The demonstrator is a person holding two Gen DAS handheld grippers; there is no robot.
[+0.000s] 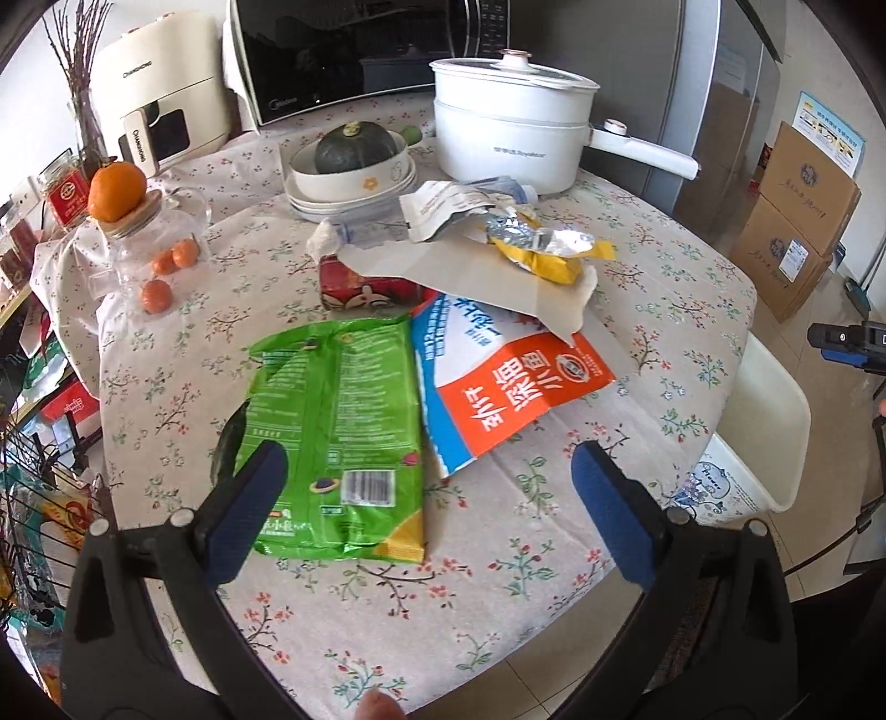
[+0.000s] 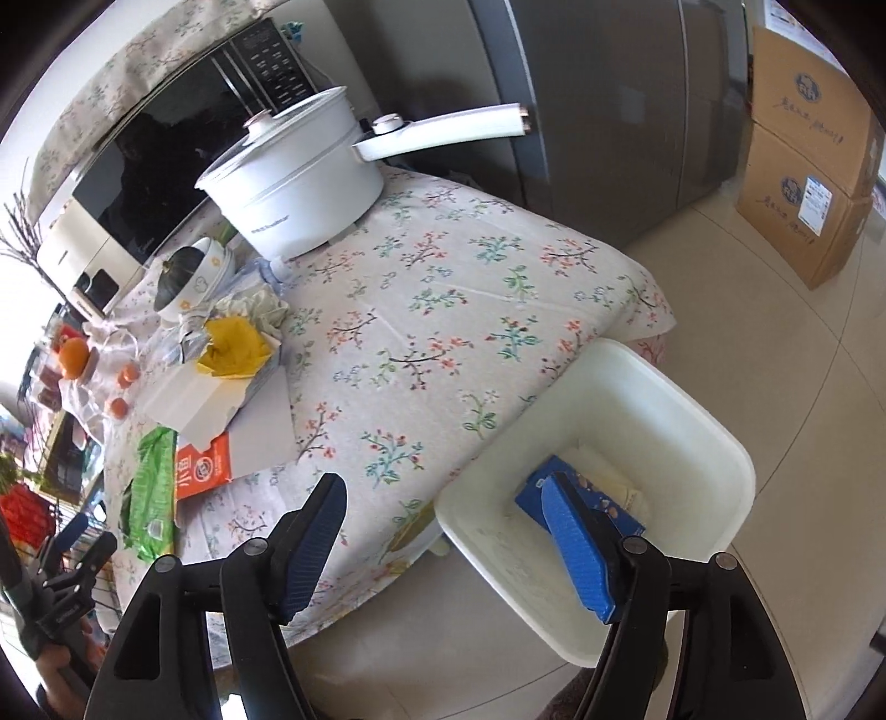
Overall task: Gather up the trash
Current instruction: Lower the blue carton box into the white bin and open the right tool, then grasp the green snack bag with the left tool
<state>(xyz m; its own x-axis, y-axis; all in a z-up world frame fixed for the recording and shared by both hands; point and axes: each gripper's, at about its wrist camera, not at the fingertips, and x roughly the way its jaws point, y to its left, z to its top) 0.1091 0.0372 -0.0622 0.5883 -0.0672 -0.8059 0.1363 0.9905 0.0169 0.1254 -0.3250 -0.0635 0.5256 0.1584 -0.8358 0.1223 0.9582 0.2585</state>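
A green snack bag (image 1: 338, 437) lies flat on the floral tablecloth, just ahead of my open, empty left gripper (image 1: 429, 498). Beside it lies an orange and blue packet (image 1: 509, 376), with white torn paper (image 1: 487, 277), a yellow foil wrapper (image 1: 548, 252) and a red box (image 1: 365, 288) behind. My right gripper (image 2: 443, 543) is open and empty above the table's edge and the white bin (image 2: 692, 421). A blue box (image 2: 534, 493) and white paper lie in the bin. The green bag (image 2: 147, 498) and yellow wrapper (image 2: 235, 343) also show in the right wrist view.
A white electric pot (image 1: 509, 133), a bowl holding a squash (image 1: 354, 160), a microwave (image 1: 354, 50) and a glass jar with oranges (image 1: 149, 243) stand at the back. Cardboard boxes (image 2: 803, 183) stand on the floor at the right. The bin (image 1: 769, 421) stands beside the table.
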